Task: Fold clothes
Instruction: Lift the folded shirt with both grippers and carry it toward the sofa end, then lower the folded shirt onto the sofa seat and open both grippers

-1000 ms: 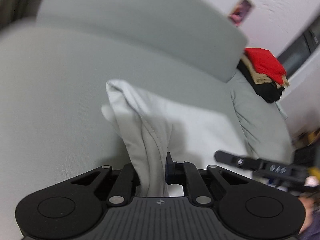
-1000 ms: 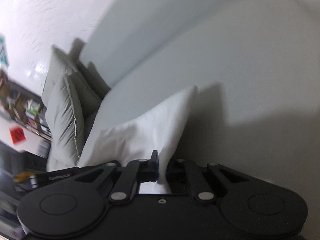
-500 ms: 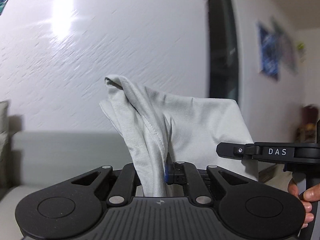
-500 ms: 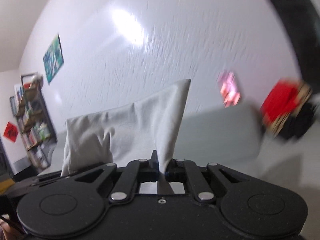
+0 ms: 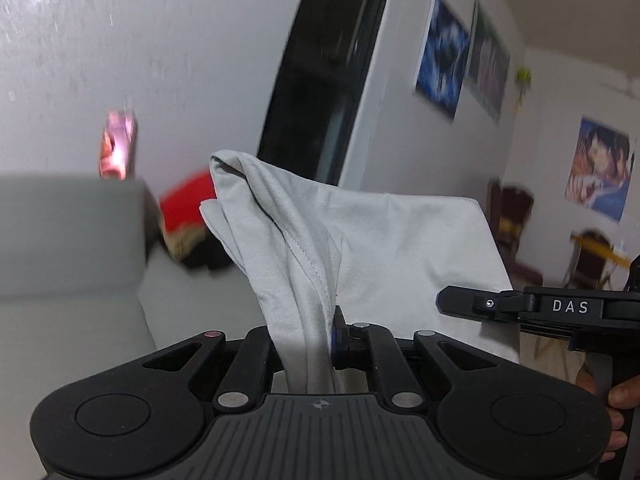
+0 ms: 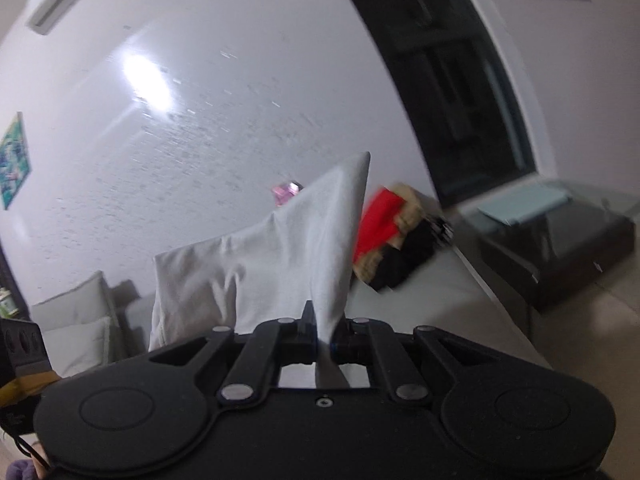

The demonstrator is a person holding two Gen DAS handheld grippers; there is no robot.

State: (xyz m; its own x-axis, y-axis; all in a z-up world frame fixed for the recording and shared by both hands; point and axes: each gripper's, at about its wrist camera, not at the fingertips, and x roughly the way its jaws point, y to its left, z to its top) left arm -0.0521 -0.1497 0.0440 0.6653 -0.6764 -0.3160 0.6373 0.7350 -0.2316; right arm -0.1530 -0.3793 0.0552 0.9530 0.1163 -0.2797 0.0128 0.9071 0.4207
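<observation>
**Op:** Cloth (image 5: pixel 400 248) is up in the air, pinched at both ends. My left gripper (image 5: pixel 308 344) has its jaws clamped on a bunched, seamed edge, and the fabric rises straight ahead of them. My right gripper (image 6: pixel 324 340) has its jaws closed on a thin corner that peaks just ahead.

**Obs:** Which step do you make it?

**Op:** A carry, I'd say. The cloth looks doubled over, a compact panel stretched between the two sets of jaws, off the sofa (image 5: pixel 72 232). Whether it's headed for another fold or for stacking, I can't settle from here.

**Obs:** What's out ahead?

**Op:** Beyond the right jaws, a stack (image 6: pixel 396 236) of red, tan and black folded clothes sits on the sofa's far end. From the left camera it's ahead and left of the jaws, partly behind the cloth.

**Obs:** And the next move?

**Op:** Either way, it calls for both grips staying firm and level so the panel doesn't sag or twist. Then lower it flat onto the seat, with both ends landing together, before either pair lets go.
</observation>
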